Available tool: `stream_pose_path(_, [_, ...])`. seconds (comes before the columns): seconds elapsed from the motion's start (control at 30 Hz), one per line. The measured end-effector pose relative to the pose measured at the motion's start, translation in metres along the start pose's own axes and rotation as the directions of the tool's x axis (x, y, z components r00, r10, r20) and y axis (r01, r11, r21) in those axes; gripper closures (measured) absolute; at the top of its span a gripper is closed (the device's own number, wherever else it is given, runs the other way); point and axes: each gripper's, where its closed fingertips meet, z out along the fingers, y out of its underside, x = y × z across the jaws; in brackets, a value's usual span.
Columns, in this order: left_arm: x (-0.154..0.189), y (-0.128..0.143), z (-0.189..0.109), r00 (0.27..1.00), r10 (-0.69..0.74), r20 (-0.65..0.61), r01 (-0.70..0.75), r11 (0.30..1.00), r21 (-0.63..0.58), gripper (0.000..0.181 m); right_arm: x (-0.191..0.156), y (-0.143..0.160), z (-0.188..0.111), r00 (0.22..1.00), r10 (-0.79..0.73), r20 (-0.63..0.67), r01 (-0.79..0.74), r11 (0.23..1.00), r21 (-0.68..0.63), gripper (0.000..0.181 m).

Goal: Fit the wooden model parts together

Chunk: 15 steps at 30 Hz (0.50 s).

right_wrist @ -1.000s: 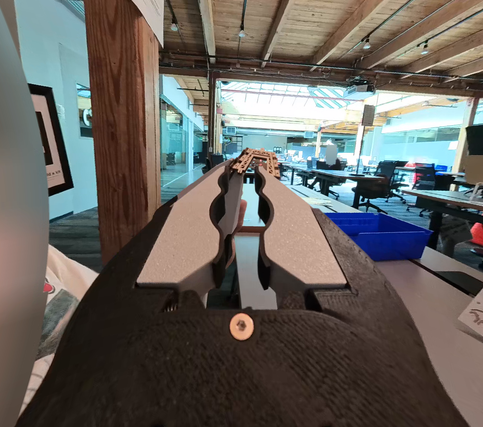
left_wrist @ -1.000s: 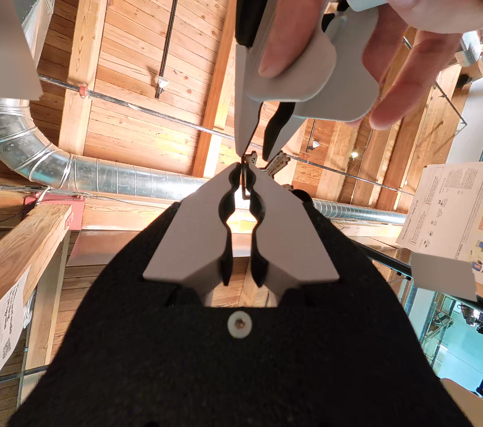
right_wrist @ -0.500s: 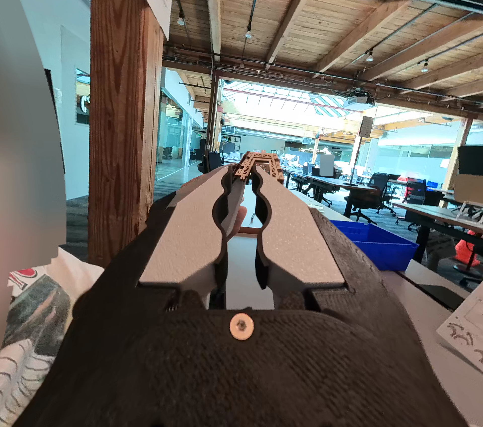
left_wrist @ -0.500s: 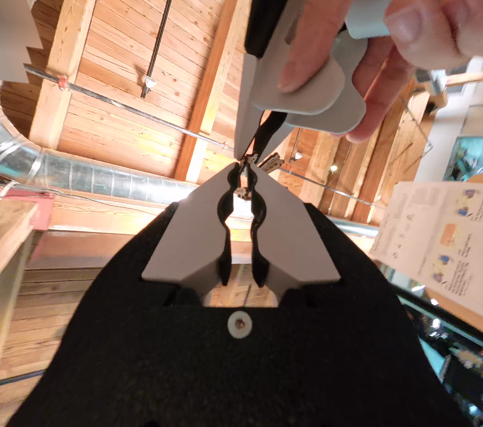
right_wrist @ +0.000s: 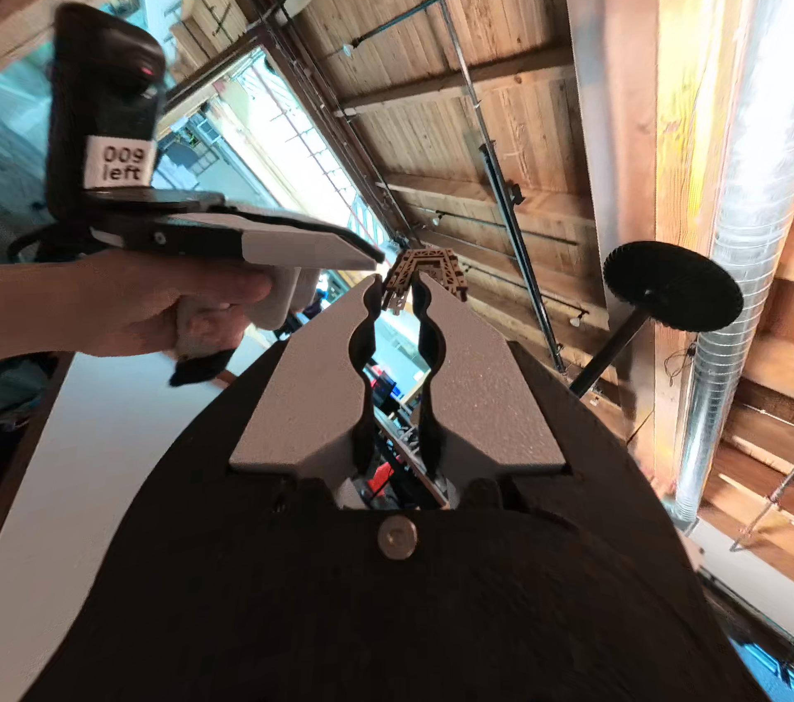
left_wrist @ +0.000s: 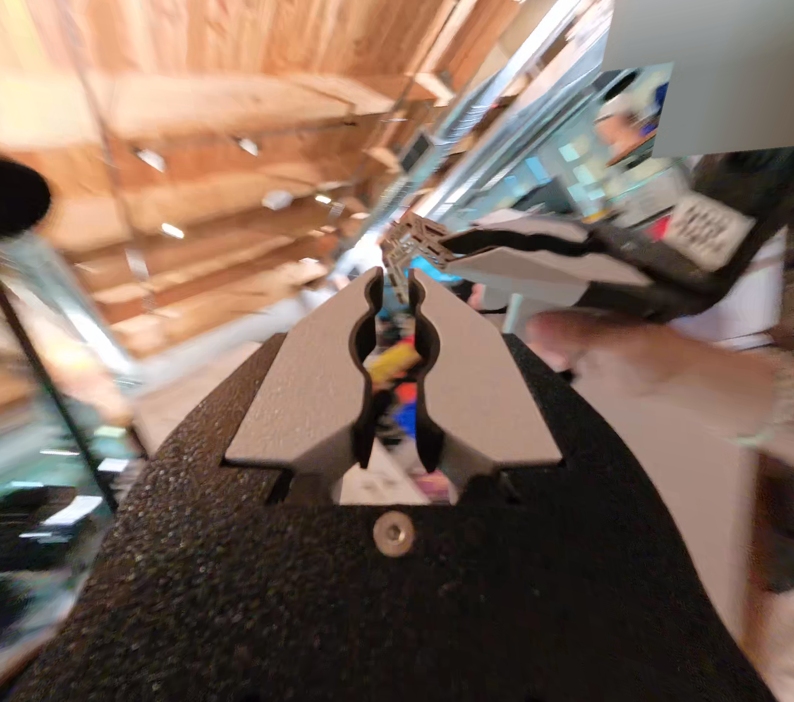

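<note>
While both grippers are raised toward the timber ceiling, the small brown wooden lattice model piece [right_wrist: 423,273], an arch-like frame of laser-cut trusses, sits clenched at the fingertips of the right gripper [right_wrist: 397,286], its legs tucked between the two grey fingers. In the left wrist view the same piece [left_wrist: 414,241] juts from the right gripper's tips, and a thin strip of it hangs into the narrow gap at the tips of the left gripper [left_wrist: 395,277]; whether those fingers actually pinch it, I cannot tell. A person's hand [right_wrist: 142,299] grips the left tool's handle. Beyond, a silver round duct [right_wrist: 739,209] runs along a wooden beam.
</note>
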Motion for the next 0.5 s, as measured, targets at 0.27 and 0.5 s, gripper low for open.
stream_pose_path(0.27, [0.022, 0.001, 0.001, 0.874, -0.450, -0.186, 0.436, 0.893, -0.113, 0.178, -0.003, -0.005, 0.001, 0.997, -0.068, -0.039, 0.069, 0.997, 0.033, 0.170])
stream_pose_path(0.5, [0.010, 0.003, 0.000, 0.819, -0.548, -0.171, 0.542, 0.836, -0.084, 0.169, -0.008, 0.000, 0.002, 0.994, -0.105, -0.020, 0.105, 0.994, 0.012, 0.171])
